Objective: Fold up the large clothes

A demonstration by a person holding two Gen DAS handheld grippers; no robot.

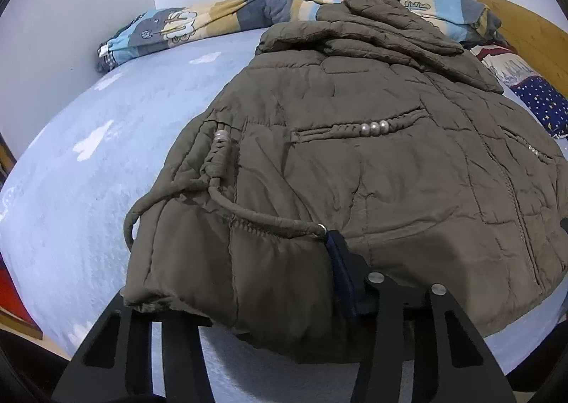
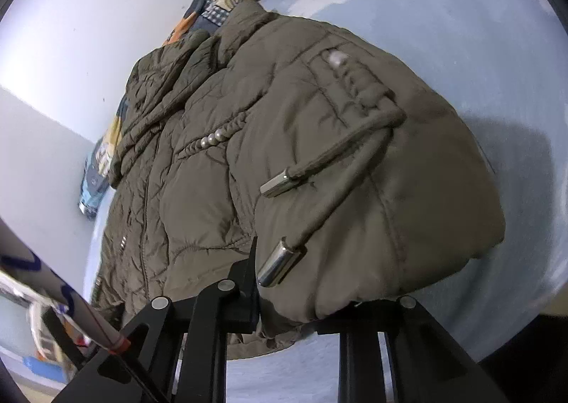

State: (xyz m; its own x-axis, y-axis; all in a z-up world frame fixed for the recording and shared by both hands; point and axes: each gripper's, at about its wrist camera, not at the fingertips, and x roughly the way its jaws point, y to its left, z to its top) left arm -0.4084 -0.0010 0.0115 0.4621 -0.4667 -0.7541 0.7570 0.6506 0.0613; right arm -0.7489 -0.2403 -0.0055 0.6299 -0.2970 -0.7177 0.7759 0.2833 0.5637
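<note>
Both tongs, left (image 1: pixel 230 300) and right (image 2: pixel 305 300), had clamped the puffy olive quilted jacket's (image 1: pixel 355 161) hem, whose slippery bulk risked sliding free.

1. The jacket (image 1: pixel 355 169) is olive quilted cloth, puffy and creased, with a faint sheen.
2. Its drawstring tips (image 2: pixel 280 263) are glossy polished metal; pearly beads (image 1: pixel 374 126) shine on the pocket.
3. The bed sheet (image 1: pixel 106 161) is matt pale-blue cloth.
4. The headboard (image 1: pixel 525 30) looks like smooth wood.
5. Each tool (image 1: pixel 227 300) (image 2: pixel 309 300) is matt black.
</note>
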